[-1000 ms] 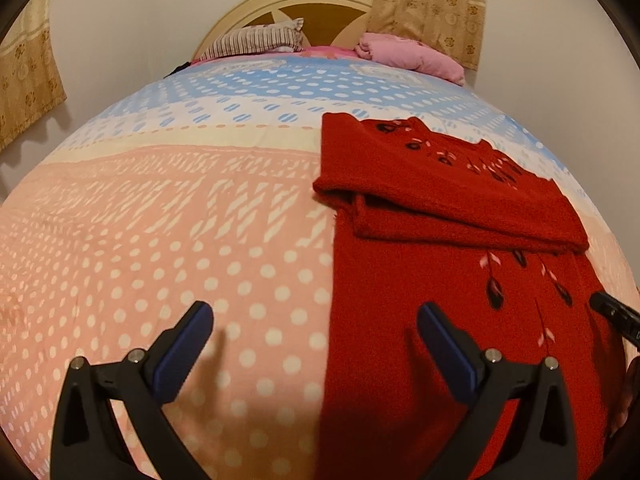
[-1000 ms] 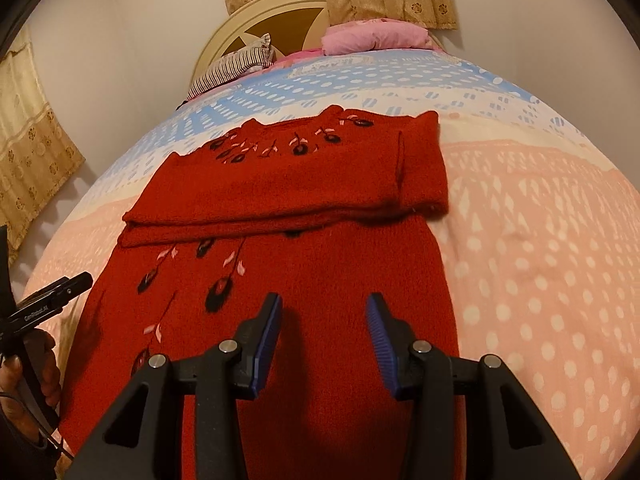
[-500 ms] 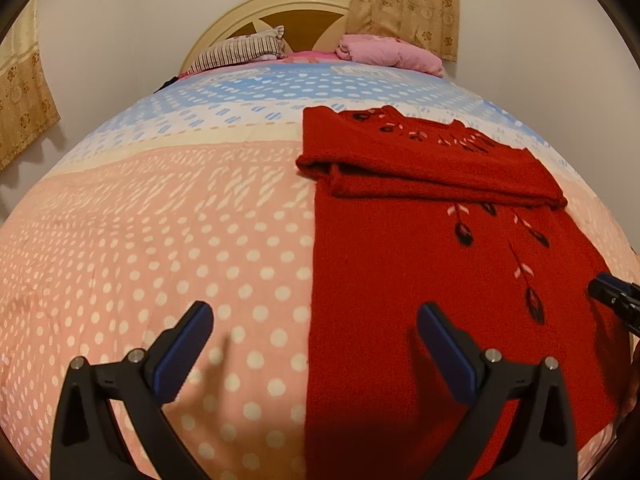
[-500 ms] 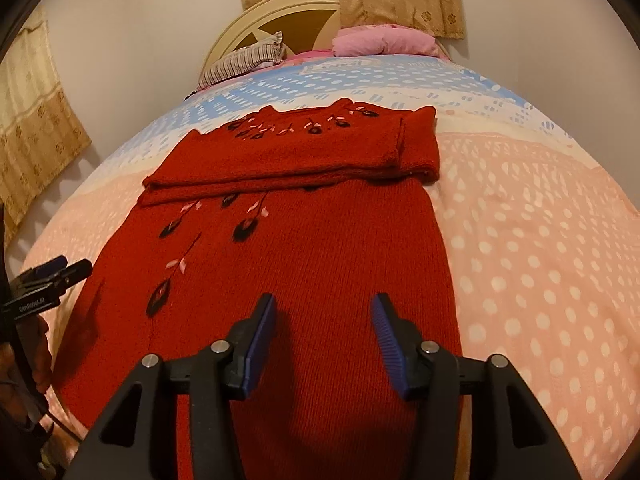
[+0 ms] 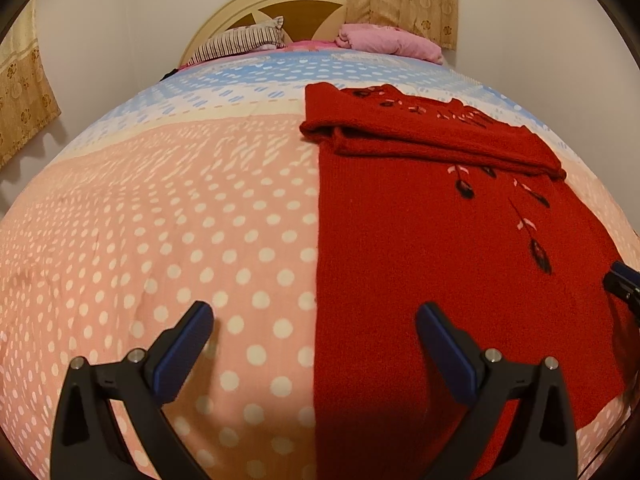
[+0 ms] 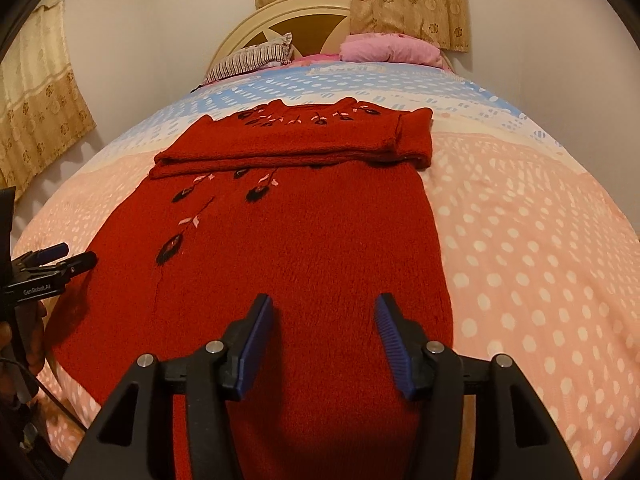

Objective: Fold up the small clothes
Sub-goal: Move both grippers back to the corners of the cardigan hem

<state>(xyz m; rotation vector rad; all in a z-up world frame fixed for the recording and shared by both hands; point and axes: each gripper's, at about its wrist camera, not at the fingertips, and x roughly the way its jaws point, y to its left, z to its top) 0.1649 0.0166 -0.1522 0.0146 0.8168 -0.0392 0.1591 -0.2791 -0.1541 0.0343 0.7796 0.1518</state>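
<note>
A red knitted sweater (image 5: pixel 440 260) with dark flower stitching lies flat on the bed, its sleeves folded across the chest near the far end. My left gripper (image 5: pixel 314 312) hovers wide open over the sweater's left edge, one finger above the bedspread and one above the knit, holding nothing. In the right wrist view the sweater (image 6: pixel 300 240) fills the middle, and my right gripper (image 6: pixel 324 304) is open above its lower part with nothing between the pads. The left gripper's fingertips (image 6: pixel 60 258) show at the left edge there, with a hand below them.
The bed has a pink, white and blue dotted bedspread (image 5: pixel 160 220). A striped pillow (image 5: pixel 240 40) and a pink pillow (image 5: pixel 384 40) lie against the cream headboard (image 5: pixel 280 4). Curtains hang on the walls. The near edge of the bed is just below both grippers.
Both grippers have drawn back toward the near end of the bed, so more of the sweater's lower part shows. The right gripper's jaws have widened a little.
</note>
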